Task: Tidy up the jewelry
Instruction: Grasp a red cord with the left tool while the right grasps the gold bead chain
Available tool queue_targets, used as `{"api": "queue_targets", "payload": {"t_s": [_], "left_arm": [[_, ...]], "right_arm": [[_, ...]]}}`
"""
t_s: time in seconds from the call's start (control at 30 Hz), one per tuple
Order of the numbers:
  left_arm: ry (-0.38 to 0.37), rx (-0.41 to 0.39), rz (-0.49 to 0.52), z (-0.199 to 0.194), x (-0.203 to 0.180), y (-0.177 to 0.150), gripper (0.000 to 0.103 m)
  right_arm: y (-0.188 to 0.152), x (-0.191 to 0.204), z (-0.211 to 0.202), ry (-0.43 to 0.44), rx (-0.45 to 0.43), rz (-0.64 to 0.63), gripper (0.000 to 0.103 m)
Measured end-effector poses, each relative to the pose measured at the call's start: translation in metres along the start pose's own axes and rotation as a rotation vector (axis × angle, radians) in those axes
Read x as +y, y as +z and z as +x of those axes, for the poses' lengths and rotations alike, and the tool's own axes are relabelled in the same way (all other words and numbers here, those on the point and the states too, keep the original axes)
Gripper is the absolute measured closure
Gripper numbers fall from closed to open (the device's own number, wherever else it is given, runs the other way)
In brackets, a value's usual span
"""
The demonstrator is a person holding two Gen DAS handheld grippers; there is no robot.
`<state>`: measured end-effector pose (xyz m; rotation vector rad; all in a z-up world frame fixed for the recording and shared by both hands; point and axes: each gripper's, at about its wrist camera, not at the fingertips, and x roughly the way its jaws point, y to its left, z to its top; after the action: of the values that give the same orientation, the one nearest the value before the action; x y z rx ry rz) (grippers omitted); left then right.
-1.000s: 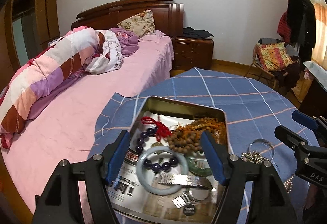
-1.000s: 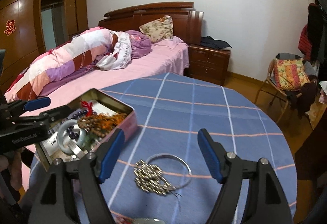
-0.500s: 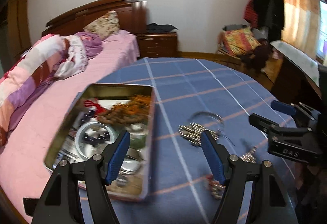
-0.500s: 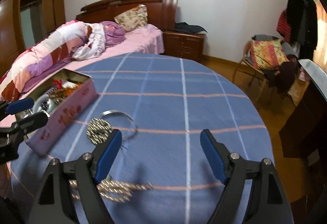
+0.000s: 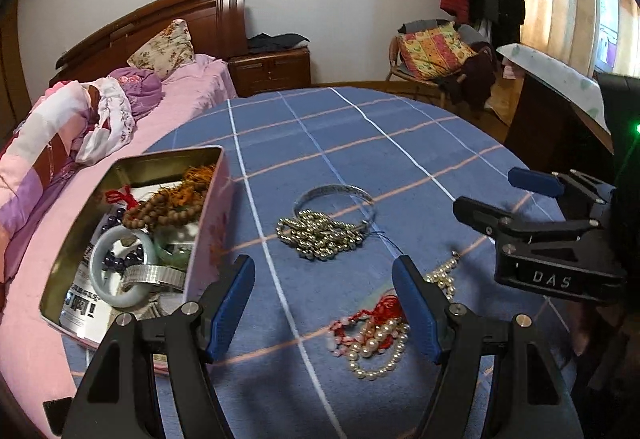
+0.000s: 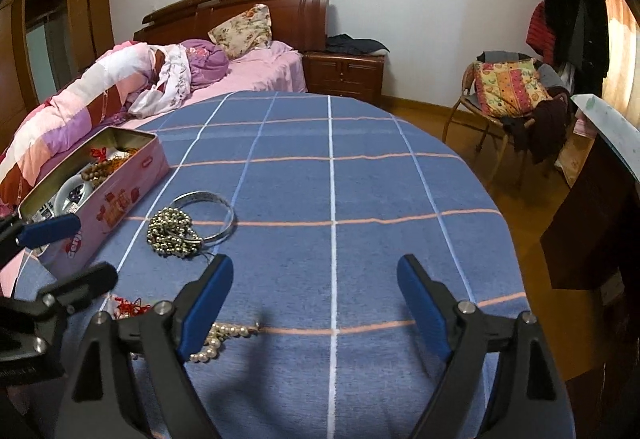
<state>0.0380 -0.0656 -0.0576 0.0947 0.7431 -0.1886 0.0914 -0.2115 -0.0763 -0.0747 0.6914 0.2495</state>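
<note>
Round table (image 6: 360,179) under a blue checked cloth. The tin (image 5: 216,199) sits at its left edge, beside the bed (image 6: 256,67); the far and right parts of the cloth lie bare out to the rim, with wooden floor beyond.

Left gripper (image 5: 324,303): fingers spread wide, nothing between them, above the cloth just right of the tin.

Right gripper (image 6: 316,303): jaws opening, nothing between them, over bare cloth near the table's near edge.

Jewelry outside the tin: a silver bangle (image 5: 336,195) touching a heap of gold beads (image 5: 320,235) mid-table; a pearl string (image 5: 376,351) tangled with a red cord (image 5: 386,305) nearer, beside the left gripper's right finger.

Jewelry inside the tin: a pale bangle (image 5: 100,263), brown beads (image 5: 160,215), dark beads, a metal watch band.

Writing: "DAS" on the right gripper's body as the left camera sees it; red lettering on the tin's pink side, cut off and unreadable.
</note>
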Motion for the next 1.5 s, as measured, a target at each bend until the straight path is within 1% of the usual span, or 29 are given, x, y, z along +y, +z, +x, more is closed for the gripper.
{"api": "queue_targets", "payload": {"t_s": [0.27,0.47,0.5,0.53,0.57,0.6,0.63,0.7,0.83,0.9,0.97,1.03,1.07,1.1,1.13,1.2,1.3,1.4,1.5], "left_arm": [[-0.028,0.027,0.03,0.007,-0.013,-0.005,0.032],[-0.071,0.07,0.036,0.019,-0.017,-0.01,0.032],[-0.08,0.079,0.04,0.021,-0.017,-0.011,0.039],[-0.093,0.088,0.043,0.022,-0.018,-0.011,0.05],[-0.118,0.101,0.045,0.023,-0.019,-0.012,0.076],[-0.144,0.112,0.042,0.025,-0.019,-0.012,0.097],[-0.155,0.114,0.039,0.025,-0.019,-0.012,0.098],[-0.157,0.091,0.023,0.02,-0.016,-0.011,0.098],[-0.151,0.009,-0.017,0.001,-0.003,-0.001,0.098],[-0.129,-0.02,-0.036,-0.005,0.005,0.004,0.098],[-0.101,-0.055,-0.063,-0.012,0.016,0.009,0.098],[-0.067,-0.08,-0.074,-0.017,0.025,0.012,0.098],[-0.05,-0.091,-0.081,-0.018,0.029,0.014,0.098],[-0.037,-0.096,-0.088,-0.018,0.032,0.015,0.098],[-0.036,-0.097,-0.093,-0.017,0.034,0.015,0.098],[-0.032,-0.098,-0.102,-0.015,0.038,0.015,0.098],[-0.041,-0.11,-0.12,-0.017,0.042,0.017,0.098],[-0.027,-0.134,-0.119,-0.022,0.045,0.017,0.098],[-0.013,-0.132,-0.126,-0.02,0.049,0.017,0.098]], "right_arm": [[-0.003,-0.006,-0.001,-0.007,-0.001,0.019,0.016],[-0.003,-0.005,0.0,-0.011,0.003,0.015,0.016],[-0.004,-0.005,0.0,-0.012,0.003,0.012,0.016],[-0.004,-0.005,0.001,-0.013,0.003,0.011,0.016],[-0.005,-0.005,0.001,-0.013,0.004,0.01,0.016],[-0.005,-0.005,0.001,-0.014,0.006,0.011,0.016],[-0.005,-0.005,0.001,-0.015,0.006,0.011,0.016],[-0.005,-0.005,0.001,-0.015,0.003,0.01,0.016],[-0.004,-0.002,0.002,-0.005,0.006,0.003,0.016],[-0.002,0.002,0.002,0.012,0.009,-0.007,0.016],[0.002,0.006,0.001,0.036,0.005,-0.013,0.021],[0.007,0.013,0.003,0.06,0.009,-0.034,0.035],[0.01,0.02,0.004,0.076,0.013,-0.048,0.04],[0.012,0.026,0.006,0.098,0.017,-0.062,0.048],[0.016,0.033,0.01,0.133,0.024,-0.077,0.052],[0.02,0.046,0.016,0.182,0.037,-0.1,0.056],[0.026,0.061,0.026,0.192,0.047,-0.133,0.06],[0.029,0.073,0.036,0.221,0.066,-0.153,0.06],[0.03,0.08,0.042,0.245,0.084,-0.155,0.06]]}}
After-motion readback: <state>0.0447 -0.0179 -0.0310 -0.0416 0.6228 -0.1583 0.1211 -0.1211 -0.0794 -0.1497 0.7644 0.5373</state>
